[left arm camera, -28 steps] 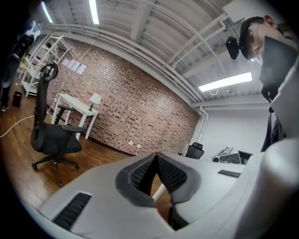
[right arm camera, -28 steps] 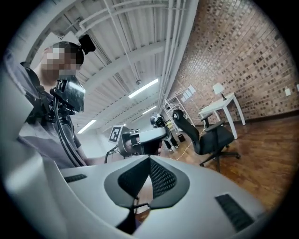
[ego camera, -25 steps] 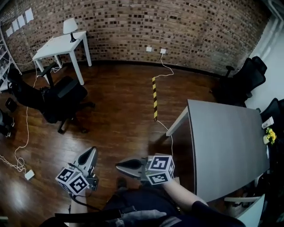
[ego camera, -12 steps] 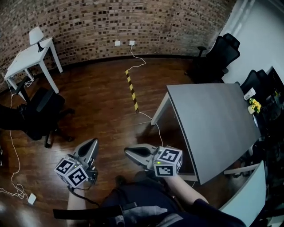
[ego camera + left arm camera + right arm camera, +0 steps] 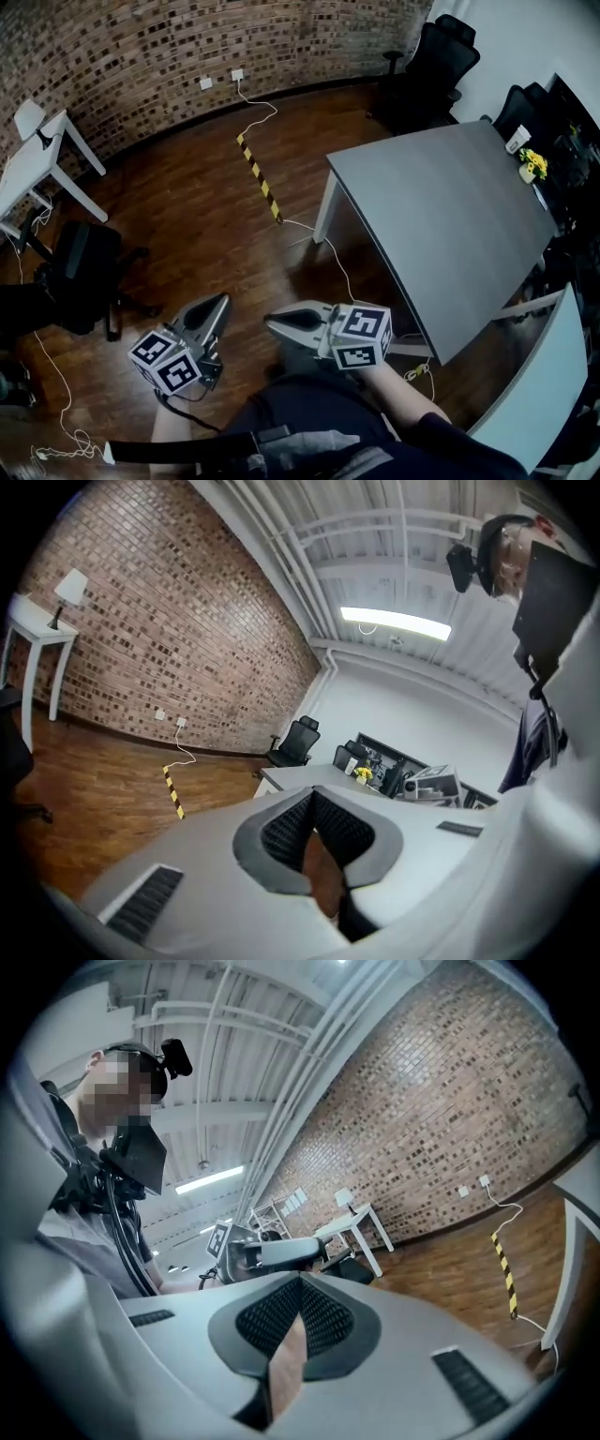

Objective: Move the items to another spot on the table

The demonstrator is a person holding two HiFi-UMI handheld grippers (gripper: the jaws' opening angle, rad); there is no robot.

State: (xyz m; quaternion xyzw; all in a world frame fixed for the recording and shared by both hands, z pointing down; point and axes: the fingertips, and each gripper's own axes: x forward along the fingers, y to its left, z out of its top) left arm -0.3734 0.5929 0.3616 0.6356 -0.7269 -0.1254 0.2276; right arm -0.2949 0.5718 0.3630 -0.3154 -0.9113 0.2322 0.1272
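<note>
- The left hand-held gripper [image 5: 217, 305] has its jaws fully together with nothing between them. It is held low before the body, tip toward 1 o'clock, over the wooden floor [image 5: 187, 206].
- The right hand-held gripper [image 5: 274, 323] is likewise closed and empty. Its forearm crosses the body, with the tip toward 9 o'clock.
- The counter [image 5: 441, 225] lies at 2 o'clock, well apart from both grippers.
- A small yellow item [image 5: 531, 165] and a white item [image 5: 517, 141] stand near the counter's far edge; both are too small to identify.
- Step, by judgement: transit with empty grippers. The scene fits either an approach to fetch the items or a withdrawal after setting them down.
- Any further handling calls for closing the distance to the counter.
</note>
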